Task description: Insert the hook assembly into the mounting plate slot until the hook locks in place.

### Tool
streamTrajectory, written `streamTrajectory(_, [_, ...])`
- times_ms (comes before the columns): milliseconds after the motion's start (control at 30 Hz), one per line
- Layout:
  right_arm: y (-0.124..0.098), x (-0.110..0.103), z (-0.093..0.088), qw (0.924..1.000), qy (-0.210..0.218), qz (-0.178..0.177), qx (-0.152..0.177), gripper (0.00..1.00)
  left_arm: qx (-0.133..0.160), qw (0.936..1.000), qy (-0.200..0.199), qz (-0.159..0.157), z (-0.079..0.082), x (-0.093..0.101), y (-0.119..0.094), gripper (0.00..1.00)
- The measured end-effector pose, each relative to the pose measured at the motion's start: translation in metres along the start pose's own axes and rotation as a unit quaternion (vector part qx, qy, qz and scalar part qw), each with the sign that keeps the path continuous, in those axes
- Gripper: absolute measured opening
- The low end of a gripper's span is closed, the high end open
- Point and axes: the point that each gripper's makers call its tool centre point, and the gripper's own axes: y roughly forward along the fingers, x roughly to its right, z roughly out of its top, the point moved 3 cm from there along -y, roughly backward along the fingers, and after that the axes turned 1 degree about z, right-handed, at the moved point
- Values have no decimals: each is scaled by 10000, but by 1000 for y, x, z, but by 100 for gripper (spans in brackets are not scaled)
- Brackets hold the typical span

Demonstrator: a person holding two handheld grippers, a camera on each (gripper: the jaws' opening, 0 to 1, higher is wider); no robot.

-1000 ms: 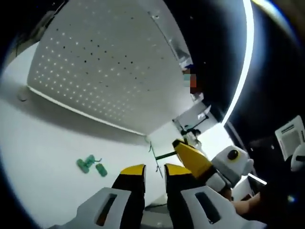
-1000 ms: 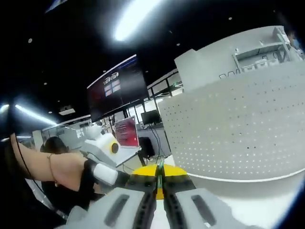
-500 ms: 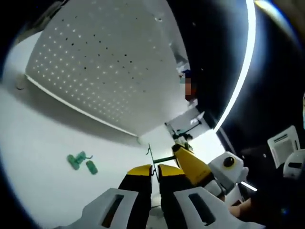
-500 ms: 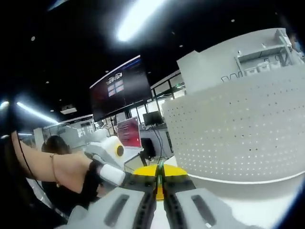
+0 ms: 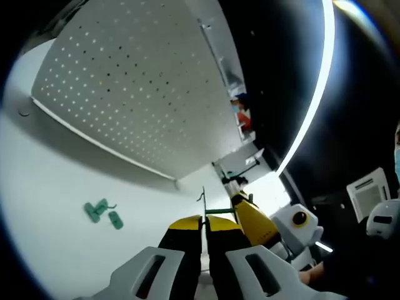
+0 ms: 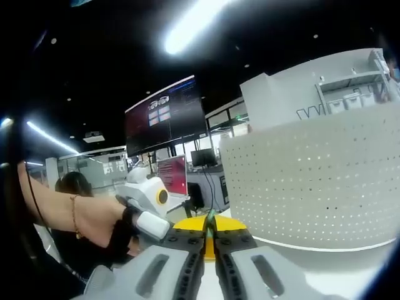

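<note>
My left gripper (image 5: pixel 202 226) had its yellow-tipped black fingers (image 5: pixel 185 232) drawn nearly together, pinching the thin green wire hook (image 5: pixel 204 206) that stuck up out of the narrow slit between them. In the left gripper view the right gripper (image 5: pixel 259 222) came in from the right, its yellow finger tip meeting the crossbar of that same hook just above my left fingers.

In the right gripper view, my right gripper's (image 6: pixel 210 226) fingers (image 6: pixel 228 232) were pressed close too, with a sliver of the green hook pinched in the seam. The left gripper's white body showed to the left, gripped in a hand (image 6: pixel 94 219) with a bracelet at the wrist.

Further out, the white perforated mounting plate (image 5: pixel 134 87) stood upright on the white desk (image 5: pixel 50 206), well apart from the hook. Three small teal plastic pieces (image 5: pixel 101 212) lay loose on the desk, between my fingers and the plate's lower edge. Beyond, a dark wall screen (image 6: pixel 165 115) hung under a bright ceiling strip light (image 6: pixel 200 22).
</note>
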Motion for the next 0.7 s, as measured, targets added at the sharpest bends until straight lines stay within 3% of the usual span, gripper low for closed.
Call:
streamTrajectory(200, [1, 0, 1, 9999, -66, -38, -72, 1, 64, 9998, 155, 103, 2, 1, -1, 1])
streamTrajectory(367, [0, 4, 4, 9996, 254, -52, -131, 4, 149, 9985, 462, 253, 9, 2, -3, 1])
streamTrajectory(433, [-3, 6, 6, 9989, 447, -58, -158, 6, 198, 9955, 781, 509, 14, -3, -6, 1])
streamTrajectory(567, [-8, 7, 8, 9964, 812, -25, -237, 8, 294, 9818, 1692, 809, 23, -2, -11, 1])
streamTrajectory(600, [-8, 8, 9, 9960, 856, -25, -258, 8, 297, 9759, 1966, 901, 25, -1, -12, 1])
streamTrajectory(667, [-8, 8, 8, 9935, 1085, -22, -335, 9, 294, 9664, 2321, 1068, 28, -1, -13, 1])
streamTrajectory(700, [-7, 8, 7, 9923, 1192, -9, -344, 10, 307, 9646, 2382, 1087, 29, 0, -13, 1])
